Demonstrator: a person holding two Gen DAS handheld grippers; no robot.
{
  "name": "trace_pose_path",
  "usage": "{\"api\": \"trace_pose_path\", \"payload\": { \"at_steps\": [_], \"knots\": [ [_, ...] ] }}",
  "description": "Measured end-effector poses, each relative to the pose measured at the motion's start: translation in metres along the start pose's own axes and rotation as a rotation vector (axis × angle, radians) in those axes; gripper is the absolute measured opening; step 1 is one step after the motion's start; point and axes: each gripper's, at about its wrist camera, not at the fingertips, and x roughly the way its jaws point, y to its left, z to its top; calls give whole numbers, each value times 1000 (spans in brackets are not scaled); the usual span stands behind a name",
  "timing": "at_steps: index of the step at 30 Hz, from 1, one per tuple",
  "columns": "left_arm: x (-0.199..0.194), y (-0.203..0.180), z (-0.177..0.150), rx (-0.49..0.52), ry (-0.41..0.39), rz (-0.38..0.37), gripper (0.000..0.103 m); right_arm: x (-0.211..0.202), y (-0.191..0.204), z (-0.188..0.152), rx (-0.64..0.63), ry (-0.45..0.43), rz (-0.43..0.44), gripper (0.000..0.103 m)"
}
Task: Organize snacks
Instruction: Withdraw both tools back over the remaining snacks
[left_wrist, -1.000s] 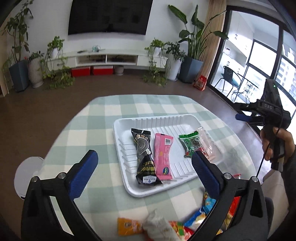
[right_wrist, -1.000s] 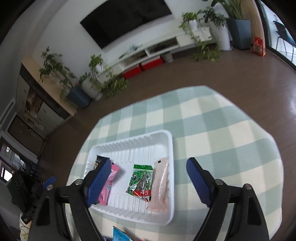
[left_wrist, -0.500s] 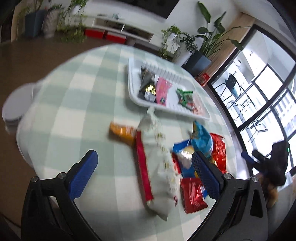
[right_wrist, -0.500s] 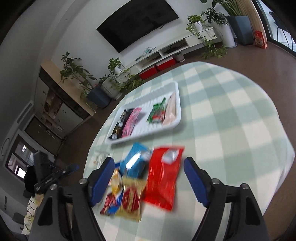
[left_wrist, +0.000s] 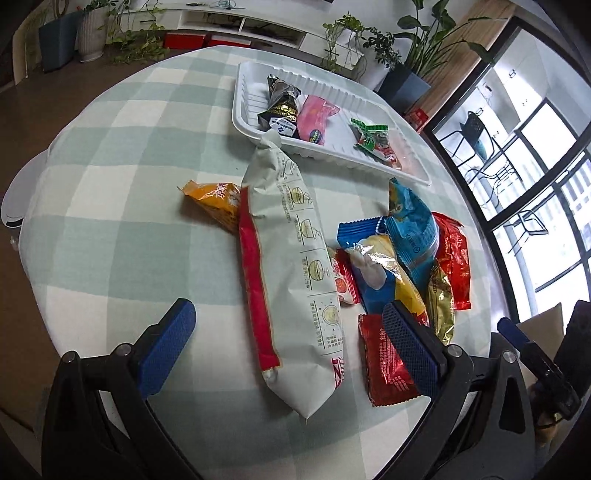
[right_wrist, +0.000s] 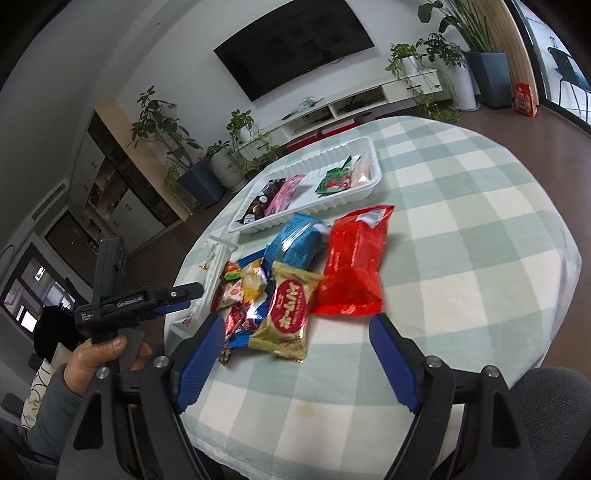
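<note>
A white tray (left_wrist: 240, 110) at the table's far side holds a black packet (left_wrist: 282, 103), a pink one (left_wrist: 316, 118) and a green one (left_wrist: 369, 136). Nearer lies a loose pile: a long white packet (left_wrist: 291, 258), an orange packet (left_wrist: 214, 201), a blue bag (right_wrist: 295, 247), a red bag (right_wrist: 354, 258) and a gold packet (right_wrist: 290, 314). My left gripper (left_wrist: 288, 347) is open above the white packet's near end, pads clear of it. My right gripper (right_wrist: 297, 358) hovers just short of the gold packet, its jaws opening, nothing between them.
The round table wears a green-and-white checked cloth (right_wrist: 480, 221), its edge close below both grippers. A hand (right_wrist: 96, 354) holds the left gripper at the table's left side. A white stool (left_wrist: 14, 206) and a dark seat (right_wrist: 546, 391) stand beside the table.
Both grippers have drawn back from over the tray to the near side and sunk toward the loose pile. The white packet now lies between the left fingers.
</note>
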Motion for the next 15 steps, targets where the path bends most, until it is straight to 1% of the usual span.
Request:
{"api": "trace_pose_path", "payload": {
  "at_steps": [2,6,9,10,11,13,14,15],
  "knots": [
    [3,-2,-2,4,4,9,103,3,1,-2,0,10,-8,85],
    [5,-2,0,7,8,3,102,4,2,-5,-3,16,-40,85],
    [4,-2,1,7,1,-7,101,3,-2,-5,14,15,-35,85],
    [4,-1,2,7,-2,-12,98,3,-3,-5,20,15,-35,85],
    [4,0,3,4,-5,-24,95,3,-3,-6,24,16,-36,85],
    [4,2,4,-2,-1,-41,80,3,-4,-6,26,18,-35,85],
    [5,3,5,-3,3,-44,76,3,-4,-6,26,17,-36,85],
    [6,3,5,0,8,-43,69,3,-4,-6,26,16,-37,85]
  ]
}}
